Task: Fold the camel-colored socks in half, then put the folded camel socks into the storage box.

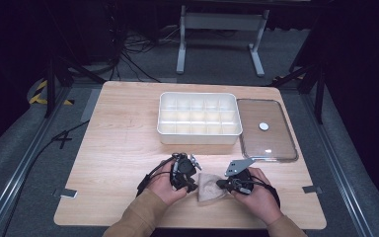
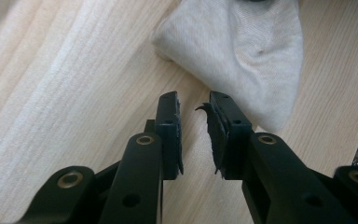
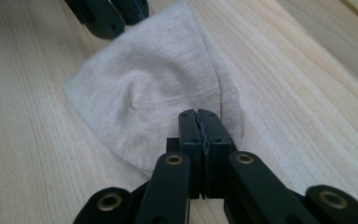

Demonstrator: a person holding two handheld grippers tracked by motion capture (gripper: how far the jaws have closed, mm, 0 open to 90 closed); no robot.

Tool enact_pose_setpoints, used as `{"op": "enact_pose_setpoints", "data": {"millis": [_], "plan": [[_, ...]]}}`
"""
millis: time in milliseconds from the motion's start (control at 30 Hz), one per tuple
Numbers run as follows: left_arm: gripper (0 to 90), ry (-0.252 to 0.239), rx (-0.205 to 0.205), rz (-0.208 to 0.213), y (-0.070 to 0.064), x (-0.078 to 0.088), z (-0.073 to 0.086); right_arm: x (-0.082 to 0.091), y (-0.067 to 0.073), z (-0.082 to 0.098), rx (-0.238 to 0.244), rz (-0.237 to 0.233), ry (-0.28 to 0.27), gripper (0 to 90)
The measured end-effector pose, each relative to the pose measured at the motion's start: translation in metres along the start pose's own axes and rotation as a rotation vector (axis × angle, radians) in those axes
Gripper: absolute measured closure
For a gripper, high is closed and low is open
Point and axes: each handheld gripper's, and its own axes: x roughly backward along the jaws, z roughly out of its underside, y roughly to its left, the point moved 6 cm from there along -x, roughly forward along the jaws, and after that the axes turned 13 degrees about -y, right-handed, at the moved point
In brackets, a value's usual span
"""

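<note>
The beige cloth point(image 1: 211, 187) lies folded at the lower middle of the worktop point(image 1: 118, 148): light, limp, best pinched at an edge. The right tool point(image 3: 199, 116) is clamped on its near hem; the left tool point(image 2: 193, 105) stands apart, empty, beside its corner.

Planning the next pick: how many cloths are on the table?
1. The cloth lies folded at the near edge, between the left gripper and the right gripper. More could be hidden inside the tray.

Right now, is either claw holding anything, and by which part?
Right claw is shut over the cloth's near edge; whether it pinches fabric is unclear. Left claw is open, holding nothing.
</note>
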Motion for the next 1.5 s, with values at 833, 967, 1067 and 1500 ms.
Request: {"op": "enact_pose_setpoints", "data": {"millis": [833, 967, 1067, 1500], "plan": [[74.1, -0.007, -0.017, -0.028, 0.003, -0.006, 0.004, -0.005, 0.000, 0.005, -0.045, -0.064, -0.052, 89.2], [74.8, -0.003, -0.030, -0.021, 0.002, -0.011, 0.001, -0.005, -0.001, 0.007, -0.053, -0.069, -0.068, 89.4], [75.5, -0.004, -0.031, 0.003, 0.000, -0.014, -0.001, -0.005, -0.001, 0.008, -0.057, -0.070, -0.081, 89.5], [75.7, 0.037, -0.150, 0.046, -0.020, -0.013, -0.005, -0.005, 0.005, 0.006, -0.002, -0.017, -0.058, 89.5]]}}
